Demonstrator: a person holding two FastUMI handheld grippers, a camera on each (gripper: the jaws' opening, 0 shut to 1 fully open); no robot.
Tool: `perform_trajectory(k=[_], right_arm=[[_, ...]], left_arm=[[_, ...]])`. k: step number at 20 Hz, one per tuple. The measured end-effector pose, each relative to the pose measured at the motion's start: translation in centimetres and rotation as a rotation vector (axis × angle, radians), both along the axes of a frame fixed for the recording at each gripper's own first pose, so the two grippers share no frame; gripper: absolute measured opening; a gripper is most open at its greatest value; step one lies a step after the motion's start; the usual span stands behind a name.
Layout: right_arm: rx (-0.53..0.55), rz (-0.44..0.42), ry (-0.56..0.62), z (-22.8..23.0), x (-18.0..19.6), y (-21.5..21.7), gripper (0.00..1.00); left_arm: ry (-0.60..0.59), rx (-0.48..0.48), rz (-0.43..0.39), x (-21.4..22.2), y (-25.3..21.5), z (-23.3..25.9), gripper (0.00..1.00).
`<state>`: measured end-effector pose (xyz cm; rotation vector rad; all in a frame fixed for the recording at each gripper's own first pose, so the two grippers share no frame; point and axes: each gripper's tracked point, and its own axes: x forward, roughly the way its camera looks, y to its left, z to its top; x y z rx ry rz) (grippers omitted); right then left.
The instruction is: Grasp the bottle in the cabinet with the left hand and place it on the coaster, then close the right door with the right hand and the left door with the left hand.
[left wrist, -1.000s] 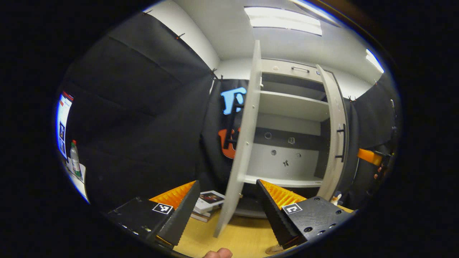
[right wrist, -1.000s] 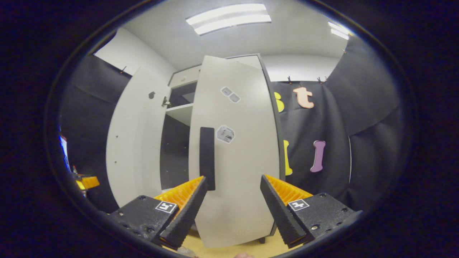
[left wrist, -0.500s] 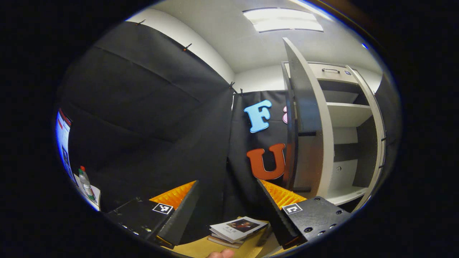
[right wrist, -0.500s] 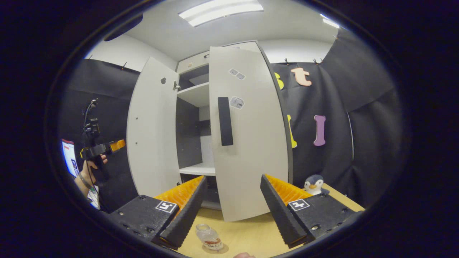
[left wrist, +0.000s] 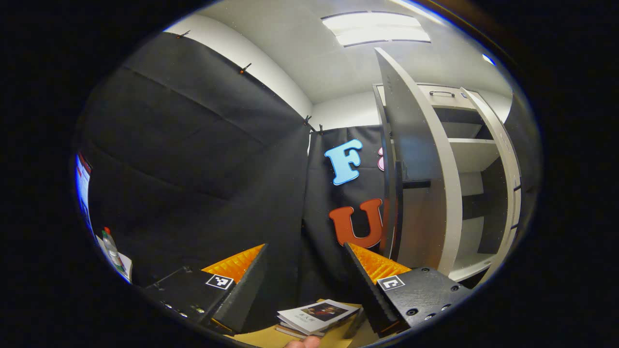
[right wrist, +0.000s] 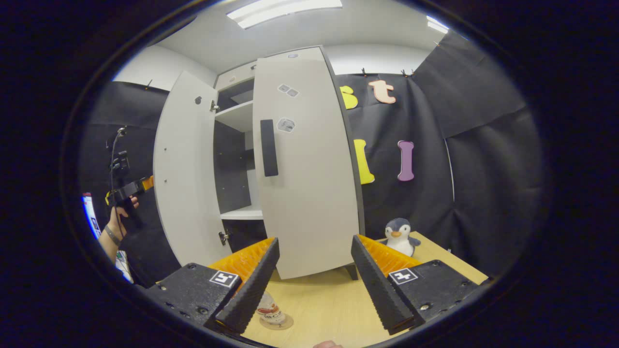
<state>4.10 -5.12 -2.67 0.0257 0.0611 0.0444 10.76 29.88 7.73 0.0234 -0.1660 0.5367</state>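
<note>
Standing on its coaster (right wrist: 280, 323) near the counter's (right wrist: 329, 309) front edge, the bottle (right wrist: 269, 313) is delivered; both cabinet doors, right door (right wrist: 304, 169) and left door (right wrist: 181, 169), are hanging ajar, both hand-held grippers, right (right wrist: 314, 280) and left (left wrist: 304, 285), gaping wide, empty.

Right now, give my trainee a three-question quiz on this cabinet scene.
1. True or false: the bottle stands on the coaster.
2. Which cabinet door is wide open? A the right door B the left door
3. Fill in: the plush toy on the table is a ____.

Key: 1 true. 2 B; the right door is nearly shut. 3 penguin.
</note>
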Motion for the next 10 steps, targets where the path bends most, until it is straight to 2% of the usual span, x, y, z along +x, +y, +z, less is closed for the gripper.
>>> perform_trajectory(k=[1, 3, 4, 5, 6, 7, 8, 9, 10], right_arm=[[-0.007, -0.002, -0.005, 0.2, 0.1, -0.2, 0.98], [-0.012, -0.011, -0.02, 0.7, 0.2, -0.6, 0.98], [-0.006, -0.012, -0.023, 0.9, 0.3, -0.6, 0.98], [0.002, -0.011, -0.025, 0.9, 0.5, -0.4, 0.98], [0.005, -0.012, -0.024, 0.9, 0.4, -0.3, 0.93], [0.005, -0.017, -0.024, 0.7, 0.2, -0.4, 0.98], [0.002, -0.024, -0.023, 0.6, 0.0, -0.7, 0.98], [0.0, -0.036, -0.022, 0.5, -0.3, -1.1, 0.98], [0.001, -0.049, -0.015, 0.2, -0.5, -1.5, 0.93]], left_arm=[[0.0, -0.023, -0.024, 0.3, -0.9, -0.2, 0.99], [-0.001, -0.053, -0.07, 0.7, -3.1, -0.4, 0.99], [-0.001, -0.052, -0.09, 1.1, -4.1, -0.3, 0.92], [0.003, -0.038, -0.109, 1.4, -5.5, -0.2, 0.92], [0.007, -0.023, -0.129, 1.7, -6.8, -0.1, 0.99], [0.008, -0.012, -0.152, 2.3, -8.2, -0.1, 0.99], [0.008, -0.005, -0.185, 3.0, -9.6, -0.2, 0.99], [0.003, -0.008, -0.217, 3.7, -10.9, -0.5, 0.93], [0.003, -0.013, -0.253, 4.3, -12.1, -0.7, 0.87]])
